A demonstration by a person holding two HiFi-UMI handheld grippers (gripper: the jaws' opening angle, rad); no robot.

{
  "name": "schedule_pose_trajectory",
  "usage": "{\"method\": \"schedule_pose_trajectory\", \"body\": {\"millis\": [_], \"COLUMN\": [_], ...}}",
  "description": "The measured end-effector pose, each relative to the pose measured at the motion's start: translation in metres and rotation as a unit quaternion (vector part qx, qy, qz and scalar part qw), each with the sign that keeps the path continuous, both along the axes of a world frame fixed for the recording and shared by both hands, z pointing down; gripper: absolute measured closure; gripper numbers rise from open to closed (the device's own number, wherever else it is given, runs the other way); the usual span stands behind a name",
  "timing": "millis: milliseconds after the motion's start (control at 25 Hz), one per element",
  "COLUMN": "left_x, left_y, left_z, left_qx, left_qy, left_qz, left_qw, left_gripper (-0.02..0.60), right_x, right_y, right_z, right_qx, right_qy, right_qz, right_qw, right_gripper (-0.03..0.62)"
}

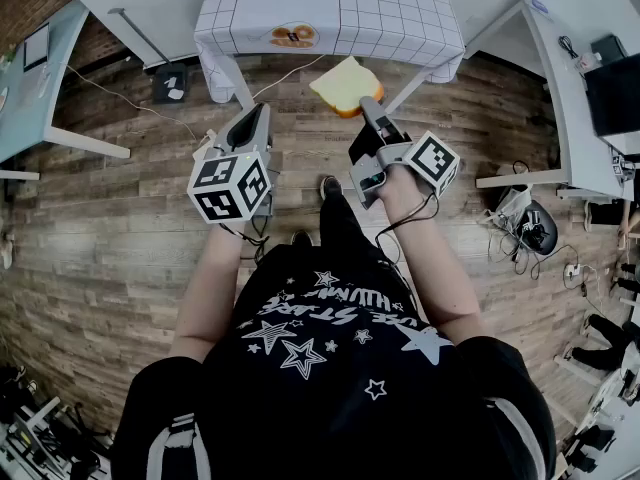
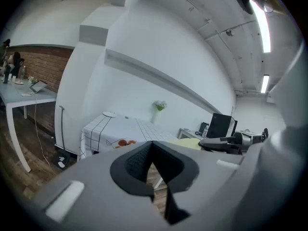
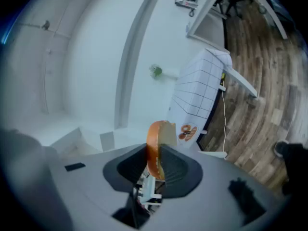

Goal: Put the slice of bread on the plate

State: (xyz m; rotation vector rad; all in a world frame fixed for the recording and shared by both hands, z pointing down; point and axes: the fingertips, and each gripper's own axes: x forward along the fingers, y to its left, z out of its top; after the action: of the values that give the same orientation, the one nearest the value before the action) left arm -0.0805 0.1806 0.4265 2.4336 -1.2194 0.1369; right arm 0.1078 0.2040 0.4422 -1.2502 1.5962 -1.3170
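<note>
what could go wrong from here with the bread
1. The right gripper pinches the slice of bread by one edge only, short of the table and over the wooden floor. It could slip or tear and drop.
2. The plate sits well in from the table's near edge, so a short reach might land the bread on the cloth instead.

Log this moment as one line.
right tool: shut on bread | left tool: shut, empty | bread: short of table
</note>
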Motion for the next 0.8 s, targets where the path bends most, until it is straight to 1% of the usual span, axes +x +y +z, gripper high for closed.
{"method": "schedule_pose_trajectory", "body": {"millis": [80,160,320,480,640,800], "left_x": [0.002,0.003,0.006,0.006,0.006,0.004], "left_y": [-0.001,-0.002,-0.004,-0.004,-0.012,-0.025], "left_z": [-0.001,-0.003,-0.001,0.009,0.015,0.021], "left_qx": [0.007,0.011,0.006,-0.004,-0.01,-0.014], "left_qy": [-0.008,-0.011,-0.006,-0.005,-0.004,-0.002], "left_qz": [0.001,0.002,0.002,0.002,-0.002,-0.011], "left_qw": [0.9999,0.9999,1.0,1.0,0.9999,0.9998], "left_gripper": [0.572,0.572,0.572,0.572,0.572,0.572], "right_x": [-0.011,-0.019,-0.033,-0.042,-0.042,-0.042], "right_y": [0.0,-0.002,-0.006,-0.008,-0.016,-0.03], "right_z": [-0.004,-0.007,-0.012,-0.007,-0.009,-0.011], "right_qx": [0.004,0.008,0.016,0.017,0.034,0.051], "right_qy": [0.091,0.157,0.22,0.283,0.343,0.374], "right_qz": [-0.035,-0.06,-0.09,-0.112,-0.122,-0.134], "right_qw": [0.995,0.986,0.971,0.952,0.931,0.916], "right_gripper": [0.502,0.502,0.502,0.502,0.502,0.502]}}
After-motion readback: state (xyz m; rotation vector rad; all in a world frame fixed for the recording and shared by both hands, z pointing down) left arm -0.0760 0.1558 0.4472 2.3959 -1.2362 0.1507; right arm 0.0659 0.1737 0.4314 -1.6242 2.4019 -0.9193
